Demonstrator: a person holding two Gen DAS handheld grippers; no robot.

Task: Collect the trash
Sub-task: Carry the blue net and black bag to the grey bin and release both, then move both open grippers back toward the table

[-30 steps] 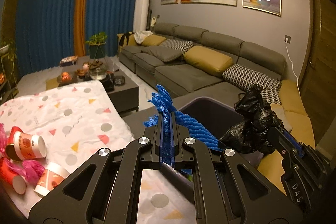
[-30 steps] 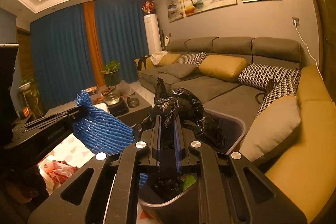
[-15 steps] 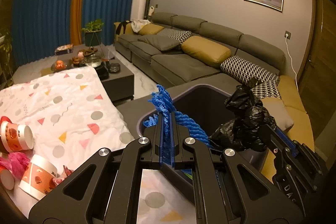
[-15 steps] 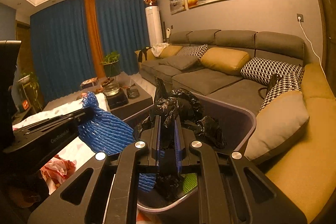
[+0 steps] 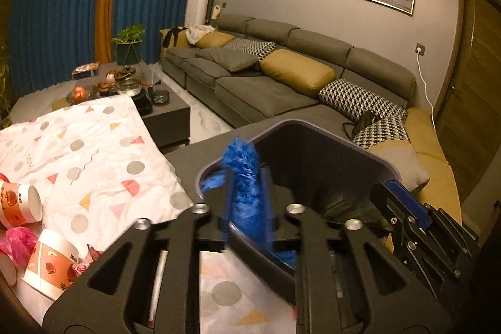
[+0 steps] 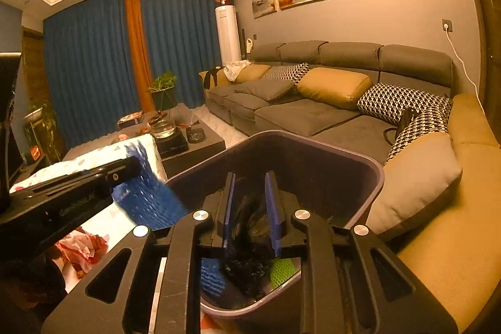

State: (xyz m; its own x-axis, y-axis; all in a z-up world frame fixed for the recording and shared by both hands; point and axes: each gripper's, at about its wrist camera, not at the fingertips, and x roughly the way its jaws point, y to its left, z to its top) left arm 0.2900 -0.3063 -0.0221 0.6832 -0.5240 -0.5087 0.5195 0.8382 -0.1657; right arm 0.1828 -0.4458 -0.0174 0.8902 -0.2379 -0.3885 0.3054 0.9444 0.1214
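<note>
A dark purple trash bin [image 5: 360,152] [image 6: 380,174] stands at the table's edge. My left gripper [image 5: 245,199] is open over the bin's near rim, and a blue foam net [image 5: 247,193] [image 6: 147,199] drops between its fingers, blurred. My right gripper [image 6: 250,208] is open over the bin. The black plastic bag [image 6: 250,259] [image 5: 344,202] it held falls into the bin, beside blue and green foam nets. Paper cups [image 5: 51,263] and pink trash [image 5: 18,243] lie on the patterned tablecloth [image 5: 94,152] at the left.
A grey and mustard sectional sofa [image 5: 281,83] runs behind and to the right of the bin. A dark coffee table [image 5: 162,108] with a glass teapot and dishes stands beyond the tablecloth. Crumpled red-white paper [image 6: 81,249] lies on the table.
Both grippers have opened. The black bag has left the right gripper and dropped into the bin. The blue foam net is slipping down from the left gripper. Both grippers moved lower over the bin.
</note>
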